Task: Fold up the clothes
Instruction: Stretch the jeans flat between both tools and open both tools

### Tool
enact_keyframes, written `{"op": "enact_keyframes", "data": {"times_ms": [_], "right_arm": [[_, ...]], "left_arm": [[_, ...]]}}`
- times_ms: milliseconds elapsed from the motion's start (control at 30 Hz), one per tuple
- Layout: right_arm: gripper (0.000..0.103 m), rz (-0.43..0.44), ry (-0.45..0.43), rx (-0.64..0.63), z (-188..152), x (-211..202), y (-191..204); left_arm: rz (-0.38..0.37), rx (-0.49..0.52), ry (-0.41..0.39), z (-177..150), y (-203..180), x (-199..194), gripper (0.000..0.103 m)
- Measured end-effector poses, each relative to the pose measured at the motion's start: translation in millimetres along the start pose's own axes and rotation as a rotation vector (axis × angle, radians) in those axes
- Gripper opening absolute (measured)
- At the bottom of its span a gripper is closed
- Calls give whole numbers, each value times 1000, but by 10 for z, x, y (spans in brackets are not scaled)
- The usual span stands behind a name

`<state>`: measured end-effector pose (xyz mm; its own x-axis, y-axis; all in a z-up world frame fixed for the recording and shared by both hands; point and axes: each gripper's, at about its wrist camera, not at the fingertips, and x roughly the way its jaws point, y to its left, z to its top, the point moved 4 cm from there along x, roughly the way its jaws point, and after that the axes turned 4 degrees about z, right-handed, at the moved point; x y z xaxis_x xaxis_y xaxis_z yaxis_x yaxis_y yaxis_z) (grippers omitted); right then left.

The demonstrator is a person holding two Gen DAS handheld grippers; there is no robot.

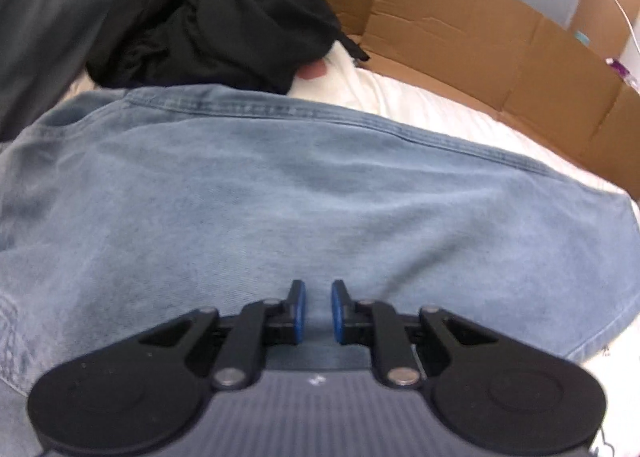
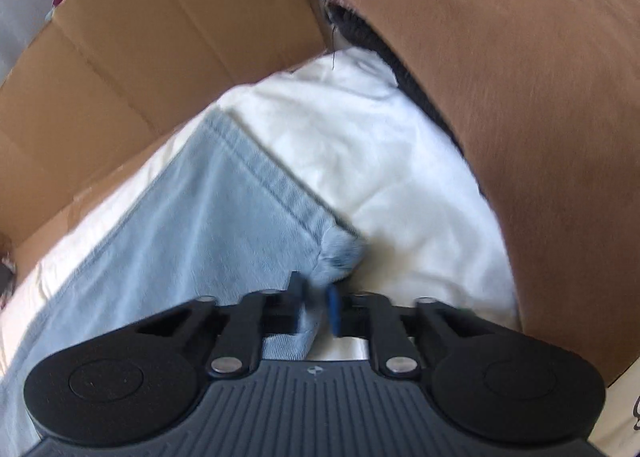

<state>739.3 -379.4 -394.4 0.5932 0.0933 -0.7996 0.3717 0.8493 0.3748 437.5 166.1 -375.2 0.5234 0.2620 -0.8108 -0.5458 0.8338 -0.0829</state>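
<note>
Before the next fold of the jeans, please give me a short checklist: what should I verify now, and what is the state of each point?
1. Right gripper shut on the jeans corner: ok, denim sits between the pads, though the picture is blurred.
2. Left gripper gripping the jeans: cannot tell; jaws stand narrowly apart over the denim.
3. Jeans lie flat: ok in the left view, only mild creases.
4. Black garment off the jeans: cannot tell; it lies at their far edge.
5. Brown garment apart from the jeans: ok, white sheet shows between.
</note>
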Motion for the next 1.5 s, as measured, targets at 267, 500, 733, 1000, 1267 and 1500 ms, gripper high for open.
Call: {"op": "enact_keyframes", "data": {"times_ms": [267, 500, 733, 1000, 1267, 1500], "right_arm": [[2, -32, -78, -22, 33, -305, 27], [3, -71, -42, 29, -76, -136, -191], [27, -89, -28, -95, -177, -219, 76], [46, -119, -46, -152, -409, -497, 181], [46, -138, -46, -233, -588, -617, 339], [46, -19, 18, -380, -808, -453, 767]], "left_arm": [[-77, 58, 34, -60, -290, -59, 15], [-97, 130, 105, -233, -478, 24, 17], [-113, 138, 37, 3, -486, -89, 16], [-88, 128, 18, 279, -604, 150, 23], [-71, 124, 55, 322, -766, 453, 39], [-66, 122, 68, 296, -857, 567, 52]]}}
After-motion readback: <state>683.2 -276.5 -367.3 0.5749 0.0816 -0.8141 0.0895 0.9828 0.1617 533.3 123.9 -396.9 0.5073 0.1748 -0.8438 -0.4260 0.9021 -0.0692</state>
